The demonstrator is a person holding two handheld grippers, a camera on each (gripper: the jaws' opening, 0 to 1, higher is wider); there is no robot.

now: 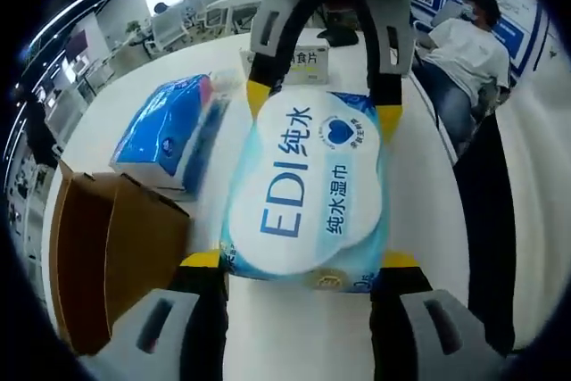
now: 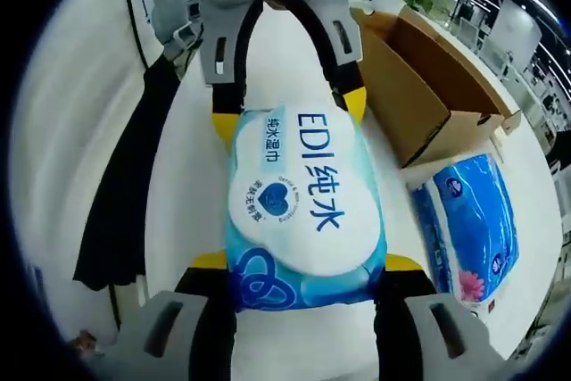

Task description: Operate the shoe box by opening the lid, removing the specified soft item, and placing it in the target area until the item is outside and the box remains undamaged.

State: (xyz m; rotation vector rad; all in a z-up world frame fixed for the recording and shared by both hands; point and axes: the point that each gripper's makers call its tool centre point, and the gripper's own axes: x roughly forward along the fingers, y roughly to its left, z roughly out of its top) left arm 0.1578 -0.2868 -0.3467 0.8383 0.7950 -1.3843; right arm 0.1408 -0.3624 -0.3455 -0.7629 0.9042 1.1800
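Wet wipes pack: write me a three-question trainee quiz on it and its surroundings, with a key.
1. True or false: the wet wipes pack is still inside the cardboard box.
2. Multiple choice: which grippers have jaws at the pack's ends? A) the left gripper alone; B) the right gripper alone; C) both.
3. Fill in: the blue tissue pack lies on the white table next to the ____.

Key
1. False: it lies on the table, outside the open box.
2. C: each gripper's yellow-tipped jaws flank one end of the pack.
3. Cardboard box.
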